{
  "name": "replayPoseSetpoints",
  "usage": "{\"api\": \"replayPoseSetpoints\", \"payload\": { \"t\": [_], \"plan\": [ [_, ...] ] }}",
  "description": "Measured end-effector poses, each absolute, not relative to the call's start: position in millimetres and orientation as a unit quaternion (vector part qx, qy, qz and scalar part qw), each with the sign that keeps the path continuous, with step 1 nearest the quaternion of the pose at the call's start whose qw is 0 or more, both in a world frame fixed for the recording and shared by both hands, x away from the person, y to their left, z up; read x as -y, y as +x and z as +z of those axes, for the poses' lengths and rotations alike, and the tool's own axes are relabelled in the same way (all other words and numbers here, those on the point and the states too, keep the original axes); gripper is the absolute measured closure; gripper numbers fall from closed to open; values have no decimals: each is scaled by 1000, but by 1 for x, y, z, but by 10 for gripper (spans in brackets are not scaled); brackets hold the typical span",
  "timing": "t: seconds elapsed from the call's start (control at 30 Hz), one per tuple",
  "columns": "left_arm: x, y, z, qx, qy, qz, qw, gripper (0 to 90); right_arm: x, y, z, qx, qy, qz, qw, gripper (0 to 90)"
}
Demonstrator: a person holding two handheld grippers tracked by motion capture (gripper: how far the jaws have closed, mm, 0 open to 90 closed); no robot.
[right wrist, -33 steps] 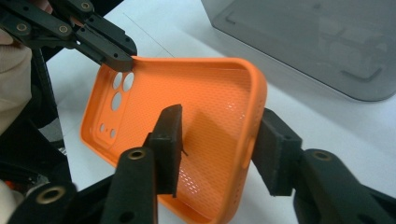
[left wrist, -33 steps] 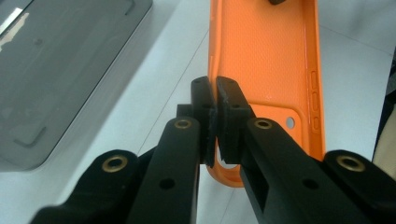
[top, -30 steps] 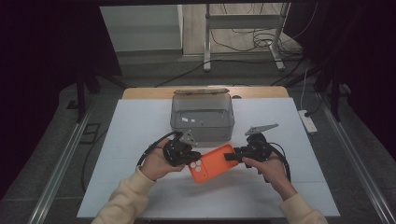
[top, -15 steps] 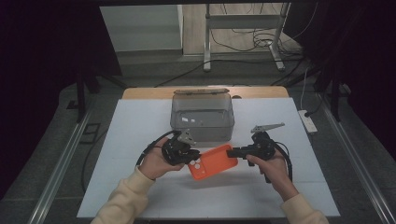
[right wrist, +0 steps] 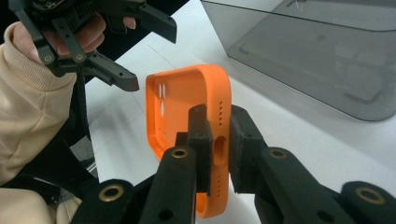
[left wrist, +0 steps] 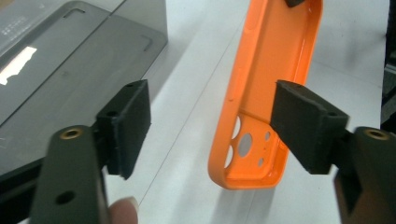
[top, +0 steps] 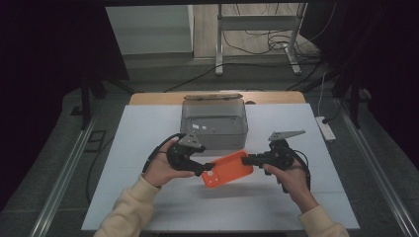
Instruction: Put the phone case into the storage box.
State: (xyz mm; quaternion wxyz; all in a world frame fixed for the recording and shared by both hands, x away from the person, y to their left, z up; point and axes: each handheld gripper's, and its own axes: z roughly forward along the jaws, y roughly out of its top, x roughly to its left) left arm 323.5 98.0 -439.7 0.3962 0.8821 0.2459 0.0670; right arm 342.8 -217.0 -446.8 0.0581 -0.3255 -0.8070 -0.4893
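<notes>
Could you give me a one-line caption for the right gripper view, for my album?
Right gripper clamps the end wall of an orange plastic phone case above the white table.

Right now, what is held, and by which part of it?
The right gripper holds the orange case by its bottom edge, near the port. The left gripper has just opened and holds nothing.

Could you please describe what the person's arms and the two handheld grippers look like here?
Both arms wear cream long sleeves. The left claw and right claw are black, with blocky black pads and brass-ringed holes. A grey three-cornered plate tops the right one, and black cables trail from them.
</notes>
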Motion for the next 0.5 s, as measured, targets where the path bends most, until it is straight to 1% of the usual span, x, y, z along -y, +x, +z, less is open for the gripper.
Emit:
{"api": "replayPoseSetpoints", "payload": {
  "t": [0.17,0.23,0.5],
  "plan": [
    [-101,326,-440,-243,882,27,404,242,217,341,-445,809,-310,-496,56,805],
    [-100,328,-441,-239,885,11,400,253,215,340,-444,811,-303,-498,54,805],
    [-96,330,-447,-225,894,-13,388,307,211,336,-442,818,-273,-504,49,805]
  ]
}}
